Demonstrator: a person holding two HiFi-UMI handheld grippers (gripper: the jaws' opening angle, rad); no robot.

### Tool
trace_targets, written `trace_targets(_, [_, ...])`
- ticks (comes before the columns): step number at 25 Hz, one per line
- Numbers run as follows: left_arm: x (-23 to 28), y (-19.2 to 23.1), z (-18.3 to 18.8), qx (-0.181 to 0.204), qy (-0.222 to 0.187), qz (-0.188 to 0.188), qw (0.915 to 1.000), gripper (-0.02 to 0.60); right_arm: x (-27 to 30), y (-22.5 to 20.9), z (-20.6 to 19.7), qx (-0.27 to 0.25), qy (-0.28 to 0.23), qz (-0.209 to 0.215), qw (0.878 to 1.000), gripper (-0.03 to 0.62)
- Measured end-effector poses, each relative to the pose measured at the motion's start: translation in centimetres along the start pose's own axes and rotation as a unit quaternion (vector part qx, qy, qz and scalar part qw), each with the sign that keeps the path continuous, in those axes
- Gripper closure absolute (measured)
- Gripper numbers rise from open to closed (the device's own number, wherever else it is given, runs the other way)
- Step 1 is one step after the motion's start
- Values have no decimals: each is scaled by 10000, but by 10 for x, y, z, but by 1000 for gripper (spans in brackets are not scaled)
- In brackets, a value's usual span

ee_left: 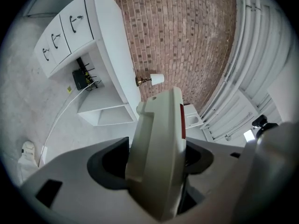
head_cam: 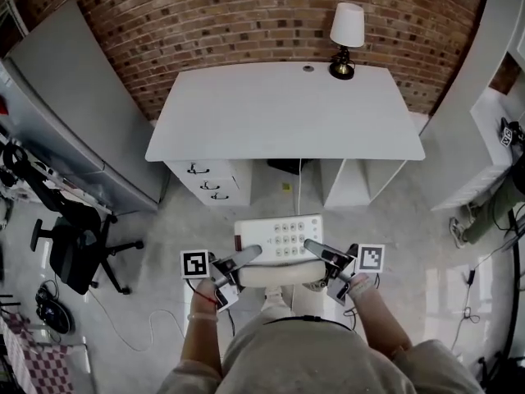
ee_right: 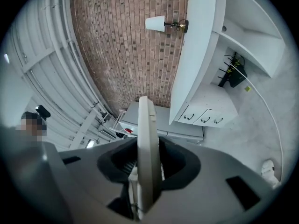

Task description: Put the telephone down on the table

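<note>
- L gripper (head_cam: 246, 258): jaws clamped on the left edge of the telephone (head_cam: 279, 236); the left gripper view shows the pale casing wedged tight between the pads.
- R gripper (head_cam: 317, 249): likewise closed on the phone's right edge, which runs thin and upright between the pads in its own view.
- Phone: carried in the air between both grippers, keypad up and roughly level, just in front of the person. It is over the floor (head_cam: 394, 220) and not yet on the table (head_cam: 287, 113), which lies well apart ahead.
- Handling, my read:
  - Stiff plastic shell, prob. light to moderate weight, so it won't flex in the grip.
  - Smooth casing, so it could slip if either side loosens.
  - The rounded pale piece along the near edge looks like the handset. If so, it prob. sits loose and could slide off if tipped.
- Where to hold: opposite side edges, as now. Keep it flat.
- Table top is mostly bare; the lamp (head_cam: 346, 35) stands at the far edge, well out of the way.
</note>
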State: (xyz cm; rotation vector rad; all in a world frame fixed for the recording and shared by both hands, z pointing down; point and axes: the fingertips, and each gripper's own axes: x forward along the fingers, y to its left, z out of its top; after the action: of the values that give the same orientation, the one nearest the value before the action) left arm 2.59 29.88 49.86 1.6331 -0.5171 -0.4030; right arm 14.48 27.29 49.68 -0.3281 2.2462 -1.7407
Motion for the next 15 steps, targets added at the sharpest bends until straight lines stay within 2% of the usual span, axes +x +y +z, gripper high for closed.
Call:
trace_targets(8, [-18, 18, 83, -21, 194, -63, 9998, 279, 75, -20, 29, -164, -193, -146, 9996, 459])
trace_targets(15, [-23, 28, 115, -119, 224, -128, 9996, 279, 102, -29, 41, -144, -241, -286, 9992, 459])
